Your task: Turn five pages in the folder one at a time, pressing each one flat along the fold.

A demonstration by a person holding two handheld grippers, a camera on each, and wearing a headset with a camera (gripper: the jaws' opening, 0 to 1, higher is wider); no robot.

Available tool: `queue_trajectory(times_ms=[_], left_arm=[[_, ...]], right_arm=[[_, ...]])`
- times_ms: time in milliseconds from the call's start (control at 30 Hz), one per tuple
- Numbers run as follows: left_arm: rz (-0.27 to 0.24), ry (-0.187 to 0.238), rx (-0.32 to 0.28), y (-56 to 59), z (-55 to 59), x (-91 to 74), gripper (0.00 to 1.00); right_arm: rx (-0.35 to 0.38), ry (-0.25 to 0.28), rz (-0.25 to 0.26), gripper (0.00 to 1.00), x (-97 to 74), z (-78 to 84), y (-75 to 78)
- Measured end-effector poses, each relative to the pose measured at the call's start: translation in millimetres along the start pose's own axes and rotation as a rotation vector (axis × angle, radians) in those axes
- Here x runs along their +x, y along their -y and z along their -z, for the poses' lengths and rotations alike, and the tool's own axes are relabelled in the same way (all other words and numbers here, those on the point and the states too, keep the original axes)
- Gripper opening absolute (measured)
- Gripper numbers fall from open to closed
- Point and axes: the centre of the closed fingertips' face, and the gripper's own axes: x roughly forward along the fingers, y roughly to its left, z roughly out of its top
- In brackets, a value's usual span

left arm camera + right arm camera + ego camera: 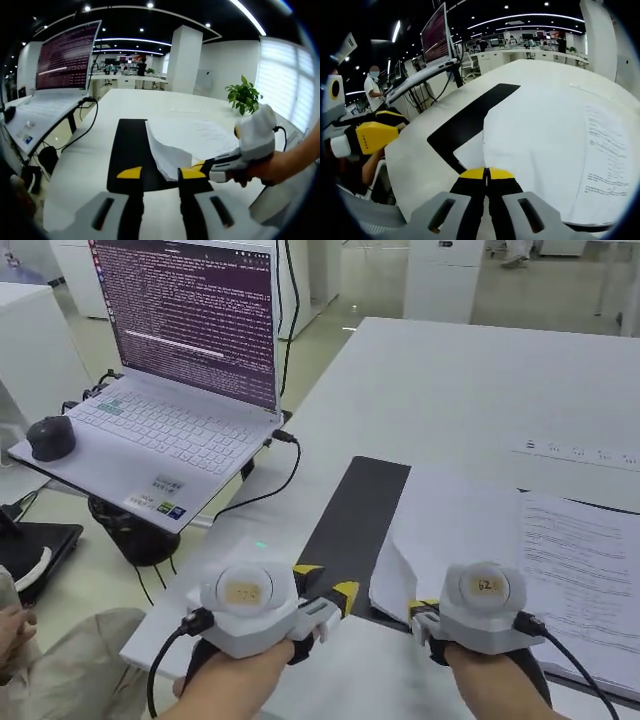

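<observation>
One page point(450, 530), pinched in right tongs point(486, 173), arches toward 9 o'clock over folder point(355, 515); left tongs point(161, 173) wide; pressing not yet done.

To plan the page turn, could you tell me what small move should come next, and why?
Probably swing the right gripper leftward, carrying the page over onto the black cover. That gripper is shut on the page's lower edge, the sheet is lifted and curled, and the left gripper is open at the cover's near end.
</observation>
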Motion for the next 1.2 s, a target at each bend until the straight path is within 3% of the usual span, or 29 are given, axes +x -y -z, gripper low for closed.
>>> queue_trajectory(times_ms=[167, 433, 800, 867, 1067, 1200], left_arm=[[0.002, -0.001, 0.000, 0.4, -1.2, 3.8, 0.26], [0.000, -0.017, 0.001, -0.4, 2.8, 9.9, 0.25], [0.015, -0.057, 0.027, 5.4, 8.2, 26.5, 0.25], [0.025, -0.070, 0.041, 8.7, 9.5, 32.6, 0.25], [0.061, -0.087, 0.077, 25.9, 6.9, 52.7, 0.25], [0.089, -0.117, 0.117, 37.8, 14.0, 71.8, 0.26]], right_arm=[[-0.017, -0.022, 0.002, 0.00, 5.1, 7.7, 1.8], [-0.034, -0.013, -0.023, 0.02, 7.4, 9.0, -0.7], [-0.010, 0.032, -0.095, 0.13, 2.8, 7.9, -10.0], [0.018, 0.074, -0.116, 0.13, -2.8, 1.5, -11.5], [0.120, 0.157, -0.084, 0.11, -21.4, -5.5, 11.0], [0.170, 0.193, -0.050, 0.09, -34.2, -8.1, 29.4]])
